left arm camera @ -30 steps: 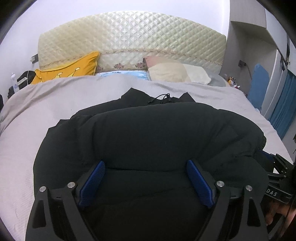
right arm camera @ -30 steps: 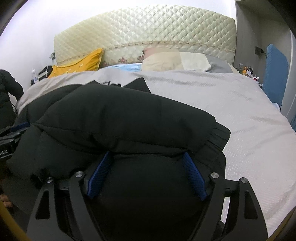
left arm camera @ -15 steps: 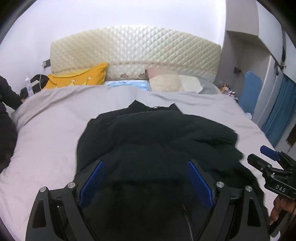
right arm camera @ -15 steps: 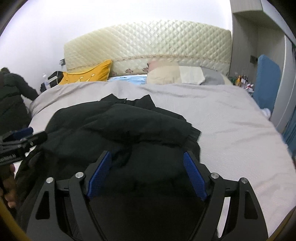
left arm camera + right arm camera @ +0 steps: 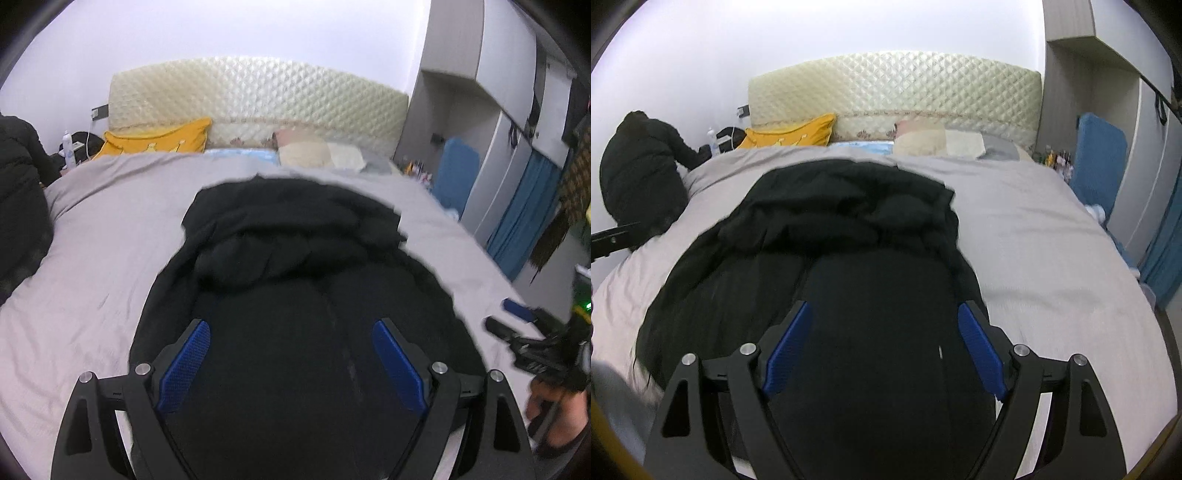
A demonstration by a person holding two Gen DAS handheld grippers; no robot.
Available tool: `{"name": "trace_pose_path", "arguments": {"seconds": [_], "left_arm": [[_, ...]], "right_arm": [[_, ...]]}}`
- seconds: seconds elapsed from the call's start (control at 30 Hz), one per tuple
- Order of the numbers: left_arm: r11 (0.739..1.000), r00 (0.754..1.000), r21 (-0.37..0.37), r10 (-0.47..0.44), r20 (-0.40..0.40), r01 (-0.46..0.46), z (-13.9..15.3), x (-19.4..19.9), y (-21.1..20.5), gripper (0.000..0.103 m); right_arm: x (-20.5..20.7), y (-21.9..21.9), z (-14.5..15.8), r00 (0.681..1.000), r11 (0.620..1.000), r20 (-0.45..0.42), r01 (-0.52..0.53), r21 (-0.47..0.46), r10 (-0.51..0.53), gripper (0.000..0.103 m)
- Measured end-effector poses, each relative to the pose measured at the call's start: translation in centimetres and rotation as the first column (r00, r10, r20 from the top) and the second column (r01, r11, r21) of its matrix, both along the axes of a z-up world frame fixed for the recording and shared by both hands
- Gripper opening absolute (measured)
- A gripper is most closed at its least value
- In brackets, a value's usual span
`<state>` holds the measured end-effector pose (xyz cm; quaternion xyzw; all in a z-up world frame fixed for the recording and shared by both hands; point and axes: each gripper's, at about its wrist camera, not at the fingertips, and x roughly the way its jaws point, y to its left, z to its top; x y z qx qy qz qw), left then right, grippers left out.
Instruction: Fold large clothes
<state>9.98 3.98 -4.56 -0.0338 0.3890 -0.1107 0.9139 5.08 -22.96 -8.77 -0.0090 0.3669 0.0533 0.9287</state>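
A large black padded jacket [image 5: 295, 251] lies bunched in the middle of the grey bed; it also shows in the right wrist view [image 5: 842, 221]. My left gripper [image 5: 291, 332] is open, its blue pads [image 5: 184, 365] wide apart above the jacket's near part. My right gripper [image 5: 884, 314] is open too, with blue pads [image 5: 979, 350] spread above the jacket's near right part. Neither holds cloth. The right gripper also appears at the right edge of the left wrist view [image 5: 524, 332].
The grey bedsheet [image 5: 1034, 240] spreads around the jacket. A yellow pillow [image 5: 155, 142], beige pillows [image 5: 317, 153] and a quilted headboard [image 5: 258, 92] are at the far end. A second black coat [image 5: 639, 173] hangs at the left. Wardrobes and blue curtains [image 5: 524, 218] stand at the right.
Both grippers have pulled back and up from the jacket. The jacket, close under the fingers a second ago, now lies lower and farther off on the bed.
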Motion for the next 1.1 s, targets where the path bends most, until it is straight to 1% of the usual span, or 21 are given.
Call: {"name": "trace_pose_path", "arguments": {"seconds": [0.07,0.13,0.23,0.33,0.4,0.43,0.47,0.53,0.6,0.63,0.67,0.7,0.77,0.8,0.83,0.87,0.93,1.0,1.03,1.1], "left_arm": [[1.000,0.998,0.004,0.020,-0.054,-0.019,-1.4,-0.6,1.2,0.090],[0.999,0.995,-0.028,0.020,-0.102,-0.023,-2.4,-0.8,2.5,0.090],[0.994,0.982,-0.084,0.053,-0.184,-0.070,-4.1,-0.6,5.3,0.090],[0.983,0.955,-0.114,0.109,-0.275,-0.144,-5.7,0.1,8.2,0.090],[0.978,0.943,-0.127,0.118,-0.310,-0.165,-6.7,0.2,9.6,0.090],[0.975,0.935,-0.139,0.121,-0.334,-0.176,-7.2,0.3,10.4,0.090],[0.969,0.921,-0.154,0.127,-0.368,-0.195,-7.8,0.5,11.3,0.090],[0.959,0.900,-0.168,0.142,-0.411,-0.228,-8.8,0.6,12.8,0.090],[0.951,0.874,-0.144,0.182,-0.450,-0.272,-9.7,0.7,14.3,0.090],[0.943,0.858,-0.154,0.191,-0.477,-0.296,-10.3,0.8,15.2,0.090],[0.936,0.846,-0.169,0.190,-0.497,-0.310,-10.9,0.7,15.8,0.090],[0.923,0.827,-0.190,0.190,-0.529,-0.334,-11.7,0.8,16.4,0.090],[0.906,0.791,-0.208,0.188,-0.582,-0.368,-13.0,1.1,17.1,0.090],[0.903,0.775,-0.204,0.188,-0.603,-0.377,-13.5,1.1,17.1,0.090],[0.902,0.757,-0.195,0.189,-0.626,-0.386,-14.1,1.2,17.2,0.090],[0.901,0.747,-0.190,0.190,-0.637,-0.391,-14.5,1.3,17.2,0.090],[0.897,0.717,-0.175,0.193,-0.670,-0.405,-15.3,1.4,17.3,0.090],[0.899,0.689,-0.149,0.200,-0.697,-0.412,-16.1,1.8,17.1,0.090],[0.902,0.676,-0.130,0.207,-0.707,-0.412,-16.4,1.9,17.0,0.090],[0.905,0.659,-0.103,0.218,-0.720,-0.412,-16.7,2.2,16.8,0.090]], "right_arm": [[-1.3,-1.2,-0.8,0.999,1.000,-0.037,0.005,0.022,-0.004,0.082],[-2.7,-2.8,-1.9,0.997,0.998,-0.078,0.032,0.051,-0.028,0.082],[-3.7,-5.2,-3.6,0.988,0.993,-0.134,0.082,0.079,-0.071,0.082],[-3.6,-7.3,-5.3,0.973,0.982,-0.208,0.131,0.140,-0.100,0.082],[-3.1,-8.8,-6.5,0.961,0.963,-0.255,0.162,0.215,-0.105,0.084],[-3.0,-9.0,-7.1,0.956,0.957,-0.274,0.172,0.233,-0.105,0.085],[-2.7,-9.4,-7.9,0.949,0.952,-0.300,0.179,0.250,-0.099,0.088],[-1.9,-10.4,-9.6,0.930,0.935,-0.356,0.206,0.289,-0.095,0.090],[-1.2,-11.3,-11.4,0.907,0.909,-0.411,0.242,0.339,-0.089,0.090],[-0.7,-11.7,-12.4,0.893,0.893,-0.443,0.260,0.367,-0.077,0.090],[-0.3,-12.0,-13.1,0.885,0.877,-0.461,0.273,0.395,-0.068,0.090],[0.1,-12.2,-13.9,0.879,0.857,-0.474,0.283,0.431,-0.052,0.091],[0.7,-11.8,-14.6,0.869,0.843,-0.495,0.281,0.459,-0.020,0.091],[1.1,-11.4,-14.9,0.863,0.838,-0.506,0.275,0.471,0.001,0.091],[1.4,-10.9,-15.4,0.856,0.826,-0.515,0.267,0.496,0.032,0.091],[1.5,-10.4,-15.6,0.857,0.812,-0.513,0.261,0.523,0.055,0.091],[1.8,-9.9,-15.3,0.867,0.800,-0.492,0.239,0.551,0.080,0.091],[1.6,-9.4,-14.3,0.888,0.780,-0.443,0.189,0.597,0.123,0.091],[1.5,-9.1,-13.4,0.903,0.766,-0.400,0.145,0.626,0.156,0.091],[1.2,-8.5,-11.9,0.921,0.741,-0.326,0.067,0.668,0.211,0.090]]}}
